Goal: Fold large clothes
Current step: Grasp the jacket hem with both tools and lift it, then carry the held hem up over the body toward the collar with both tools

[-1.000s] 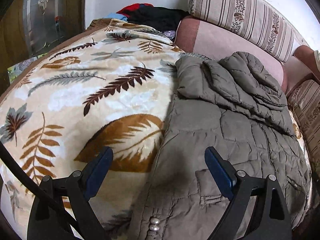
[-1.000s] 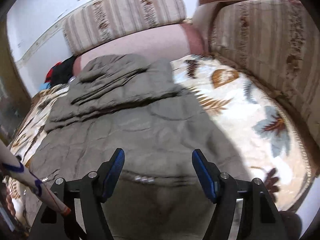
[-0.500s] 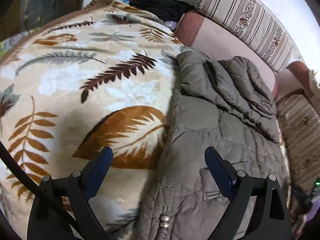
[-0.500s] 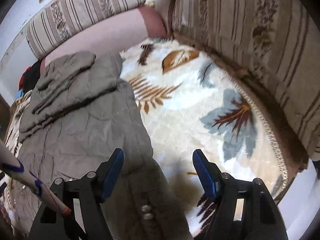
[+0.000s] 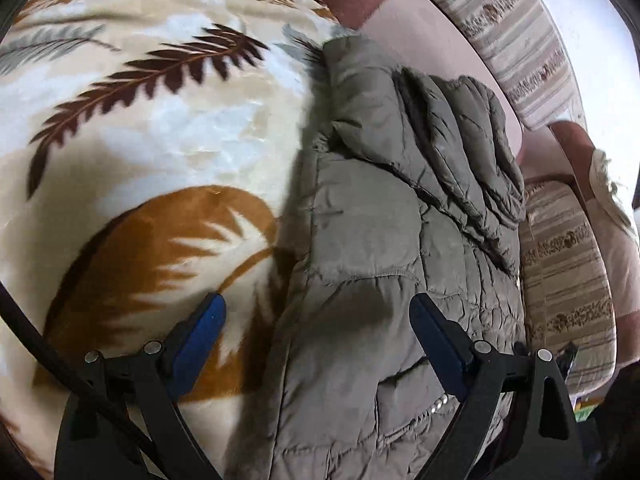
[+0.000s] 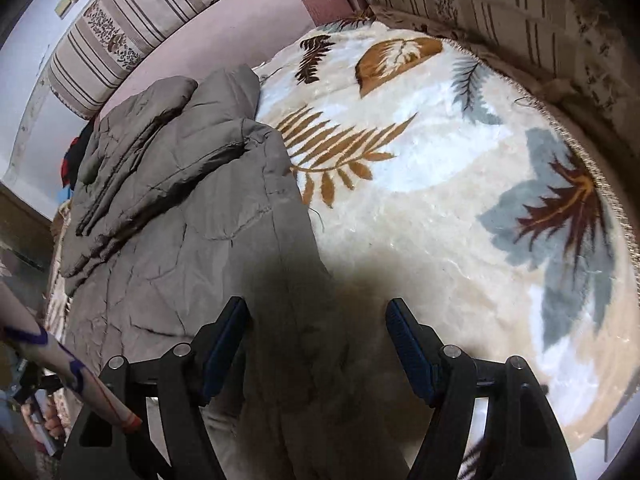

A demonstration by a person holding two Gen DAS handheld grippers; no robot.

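Note:
An olive-grey quilted jacket (image 5: 384, 248) lies spread on a leaf-patterned blanket (image 5: 132, 128), its sleeves folded across the upper body. My left gripper (image 5: 318, 322) is open, low over the jacket's left edge, with one finger over the blanket and one over the jacket. In the right wrist view the jacket (image 6: 192, 216) fills the left half and the blanket (image 6: 432, 184) the right. My right gripper (image 6: 316, 330) is open, its jaws straddling the jacket's right edge near the hem. Neither gripper holds anything.
Striped sofa cushions (image 6: 160, 12) and a pink backrest (image 6: 224, 44) stand behind the jacket. Another striped cushion (image 6: 520, 20) borders the blanket on the right. Dark and red clothes (image 6: 74, 152) lie piled at the far left corner. The person's sleeve (image 6: 60, 372) shows at lower left.
Both grippers have spread apart to the jacket's opposite side edges and dropped closer to the fabric. Both remain open.

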